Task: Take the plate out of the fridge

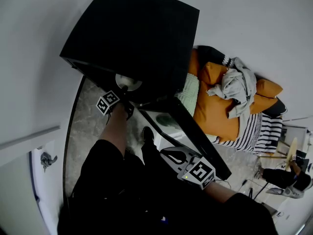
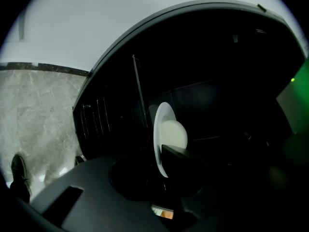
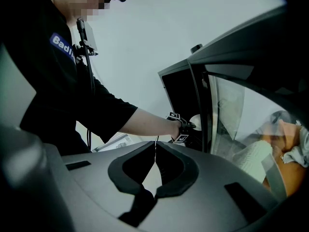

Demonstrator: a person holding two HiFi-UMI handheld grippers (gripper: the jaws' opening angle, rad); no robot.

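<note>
The white plate (image 2: 163, 134) stands on edge inside the black fridge (image 1: 137, 38), close to its opening. The left gripper (image 2: 162, 170) has its jaws closed onto the plate's lower rim. The right gripper (image 3: 155, 146) hangs outside the fridge, jaws together and empty. The open fridge door (image 1: 195, 131) bounds the right side. A slatted rack (image 2: 94, 122) sits left of the plate. Marble floor (image 1: 88, 126) gives room at the left, and orange bedding (image 1: 215, 106) lies beyond the door.

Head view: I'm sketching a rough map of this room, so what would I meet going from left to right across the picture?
marble floor → plate → green pillow → grey garment
</note>
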